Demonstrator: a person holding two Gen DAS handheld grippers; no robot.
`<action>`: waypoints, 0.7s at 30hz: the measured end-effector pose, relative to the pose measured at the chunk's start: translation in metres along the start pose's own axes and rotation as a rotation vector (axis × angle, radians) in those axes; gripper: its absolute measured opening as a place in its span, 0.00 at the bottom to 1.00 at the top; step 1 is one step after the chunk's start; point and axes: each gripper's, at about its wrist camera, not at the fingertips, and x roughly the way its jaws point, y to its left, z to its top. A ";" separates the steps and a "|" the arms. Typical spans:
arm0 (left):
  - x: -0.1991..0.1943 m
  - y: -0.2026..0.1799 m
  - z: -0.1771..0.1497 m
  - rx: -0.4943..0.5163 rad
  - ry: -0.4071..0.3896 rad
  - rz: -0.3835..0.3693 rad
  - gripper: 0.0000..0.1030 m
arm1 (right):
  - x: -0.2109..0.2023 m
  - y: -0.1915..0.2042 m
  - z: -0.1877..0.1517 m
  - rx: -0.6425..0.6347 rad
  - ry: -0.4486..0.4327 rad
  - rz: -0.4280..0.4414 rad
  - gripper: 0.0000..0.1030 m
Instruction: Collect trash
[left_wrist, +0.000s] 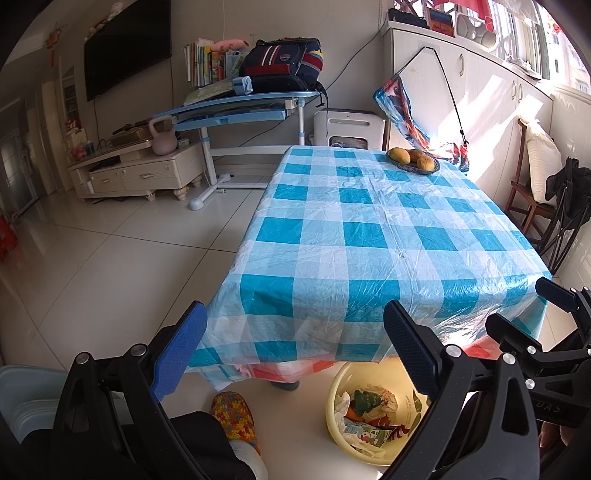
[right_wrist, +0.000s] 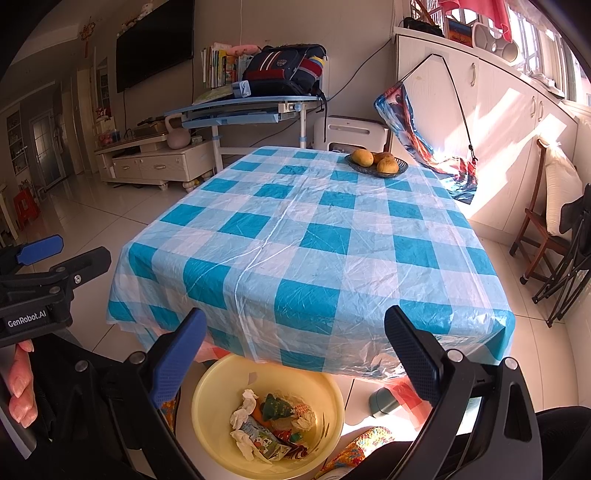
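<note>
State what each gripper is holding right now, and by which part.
Nothing is held. The left gripper and right gripper both stand open with bare pads. The trash lies in the yellow basin on the floor.

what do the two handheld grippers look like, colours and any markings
Both are black plastic frames with silver bolts and blue textured finger pads. The left gripper shows in the right wrist view with white "GenRobot.AI" lettering. The right gripper looks the same; the left wrist view shows partial letters "DAS" on it.
</note>
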 end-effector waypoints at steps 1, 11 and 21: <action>0.000 0.000 0.000 0.000 -0.001 0.000 0.90 | 0.000 0.000 0.000 0.000 -0.001 0.000 0.90; 0.000 0.000 0.000 0.001 -0.001 0.000 0.90 | -0.001 -0.001 0.002 0.000 -0.003 0.001 0.90; 0.000 -0.001 0.000 0.001 -0.001 0.000 0.90 | -0.001 0.000 0.001 0.000 -0.003 0.001 0.90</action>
